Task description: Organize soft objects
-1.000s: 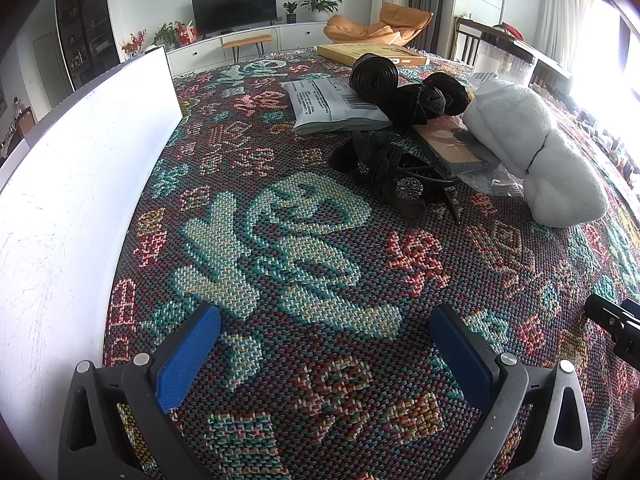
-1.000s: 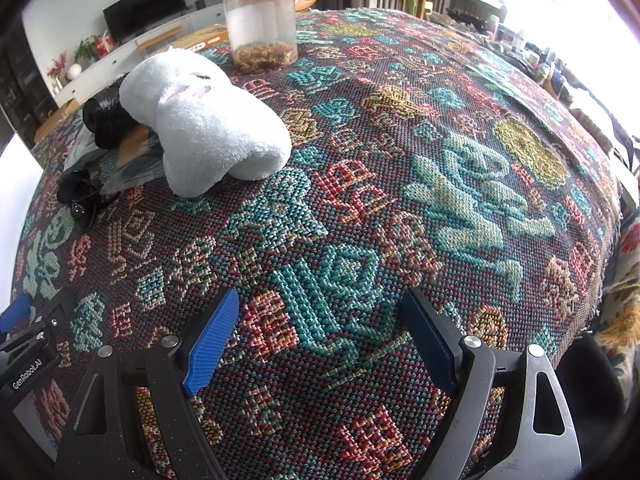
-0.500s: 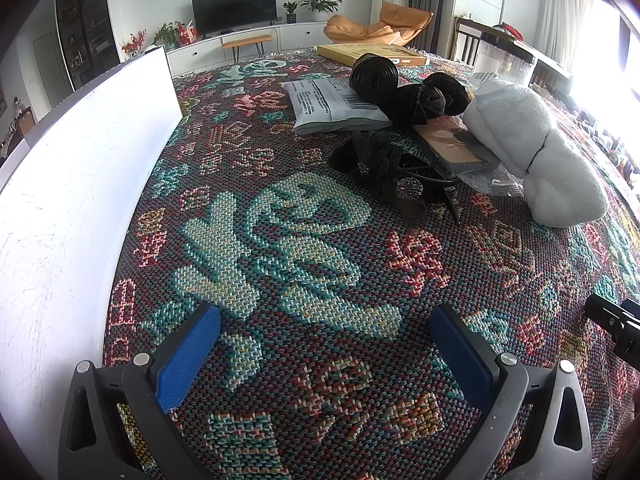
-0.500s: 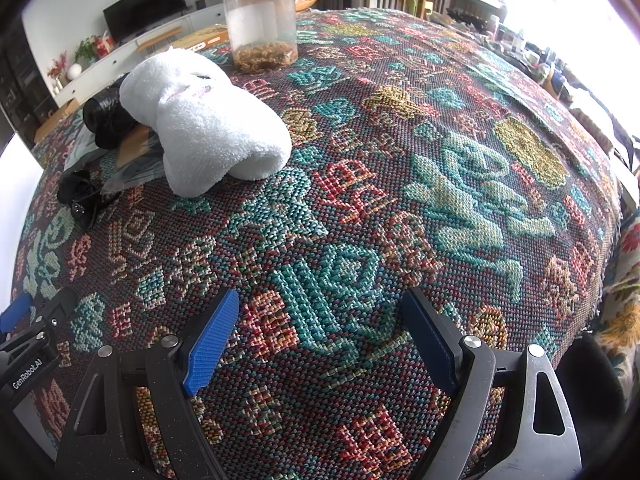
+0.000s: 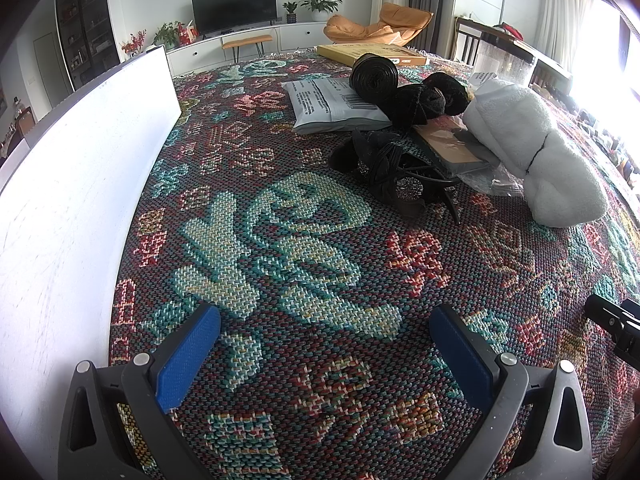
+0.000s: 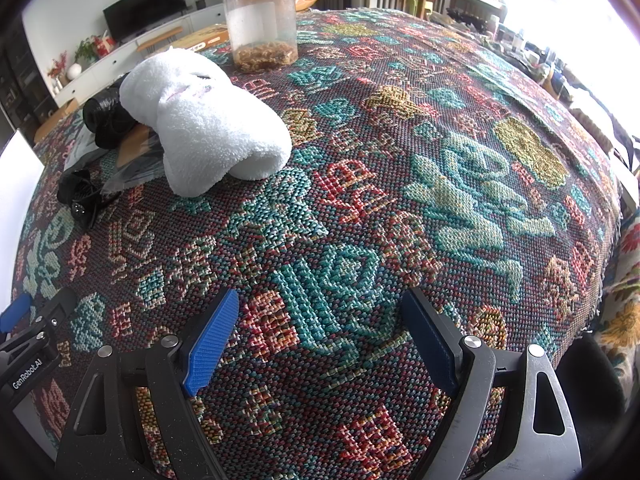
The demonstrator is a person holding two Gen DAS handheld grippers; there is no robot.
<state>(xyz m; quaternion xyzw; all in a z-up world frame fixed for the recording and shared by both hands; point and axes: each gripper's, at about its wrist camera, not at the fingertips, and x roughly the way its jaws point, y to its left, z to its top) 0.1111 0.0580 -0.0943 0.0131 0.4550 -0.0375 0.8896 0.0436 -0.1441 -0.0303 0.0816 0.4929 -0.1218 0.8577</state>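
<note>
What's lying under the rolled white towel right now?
The white towel rests partly on a flat brown packet and crinkled clear plastic, over the woven cloth. Whatever lies beneath its middle is covered.

A coarse woven cloth in teal, red and dark thread (image 5: 304,240) covers the table, rough and matt. The rolled white terry towel (image 6: 208,120) looks fluffy. The clear plastic jar with a black lid (image 6: 260,20) is cloudy yet glossy. The grey plastic mailer bag (image 5: 332,106) is smooth; the black bin-bag roll (image 5: 374,76) faintly shiny. Ribbed blue pads (image 6: 210,344) sit on matt black plastic fingers.
</note>
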